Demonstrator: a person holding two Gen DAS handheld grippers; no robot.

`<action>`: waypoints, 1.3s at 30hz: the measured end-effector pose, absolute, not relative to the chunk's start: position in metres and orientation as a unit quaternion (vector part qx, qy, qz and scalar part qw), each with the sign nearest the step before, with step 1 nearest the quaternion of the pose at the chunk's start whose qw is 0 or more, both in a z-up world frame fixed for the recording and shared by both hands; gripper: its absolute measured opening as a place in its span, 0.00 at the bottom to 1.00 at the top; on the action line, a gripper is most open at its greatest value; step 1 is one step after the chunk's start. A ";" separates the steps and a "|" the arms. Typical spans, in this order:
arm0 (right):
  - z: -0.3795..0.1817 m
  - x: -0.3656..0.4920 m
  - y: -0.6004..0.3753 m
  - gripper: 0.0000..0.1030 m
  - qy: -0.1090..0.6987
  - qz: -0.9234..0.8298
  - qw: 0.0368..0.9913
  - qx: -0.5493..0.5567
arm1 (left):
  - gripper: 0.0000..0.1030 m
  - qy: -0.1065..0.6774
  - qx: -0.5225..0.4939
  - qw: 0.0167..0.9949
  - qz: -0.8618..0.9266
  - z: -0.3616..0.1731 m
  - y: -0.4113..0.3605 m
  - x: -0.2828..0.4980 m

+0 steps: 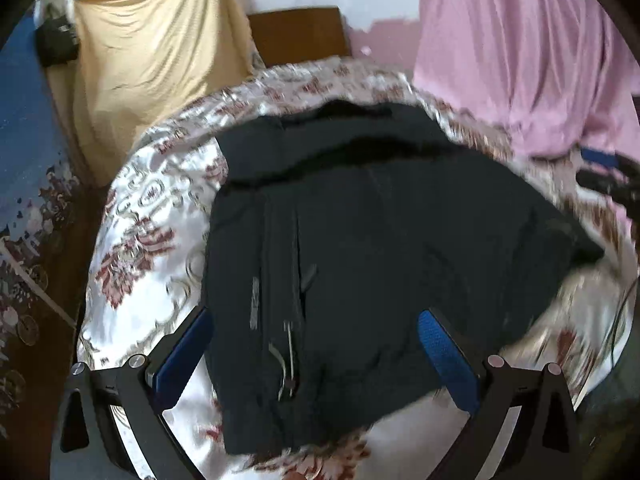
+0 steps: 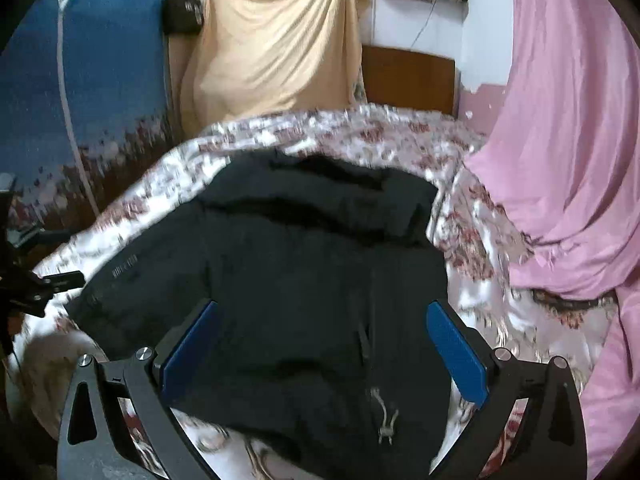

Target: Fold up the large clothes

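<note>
A large black jacket (image 1: 360, 240) lies spread on a bed with a white and red floral cover (image 1: 152, 208). Its zipper and a drawstring show near the hem. My left gripper (image 1: 316, 344) is open, above the jacket's lower part, and holds nothing. In the right wrist view the same jacket (image 2: 288, 272) lies across the floral cover (image 2: 480, 256). My right gripper (image 2: 324, 340) is open above the jacket's near edge and holds nothing. The other gripper shows at the right edge of the left wrist view (image 1: 608, 180) and at the left edge of the right wrist view (image 2: 24, 276).
A yellow cloth (image 2: 280, 48) hangs behind the bed. A pink curtain (image 2: 568, 120) hangs at the right. A brown headboard (image 2: 408, 76) stands at the far end. A blue patterned hanging (image 2: 80, 60) covers the left wall.
</note>
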State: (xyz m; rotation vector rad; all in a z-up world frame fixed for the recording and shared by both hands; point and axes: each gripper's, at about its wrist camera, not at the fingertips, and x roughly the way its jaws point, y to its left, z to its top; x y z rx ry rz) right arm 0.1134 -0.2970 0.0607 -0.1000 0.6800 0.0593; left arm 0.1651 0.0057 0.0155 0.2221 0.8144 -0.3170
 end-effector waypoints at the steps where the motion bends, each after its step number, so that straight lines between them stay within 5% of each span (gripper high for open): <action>1: 0.055 0.112 -0.297 0.98 0.342 0.030 0.938 -0.051 | 1.00 0.401 0.113 0.896 -0.157 0.009 0.007 0.163; 17: -0.020 0.073 -0.281 0.98 0.444 0.040 0.880 -0.161 | 1.00 0.476 0.126 0.845 -0.207 -0.042 0.018 0.141; 25: -0.024 0.065 -0.300 0.98 0.454 0.044 0.882 -0.117 | 1.00 0.461 0.200 0.849 -0.163 -0.046 -0.005 0.140; 39: -0.020 0.094 -0.301 0.98 0.477 -0.009 0.848 -0.231 | 1.00 0.444 0.218 0.865 -0.077 -0.046 -0.004 0.156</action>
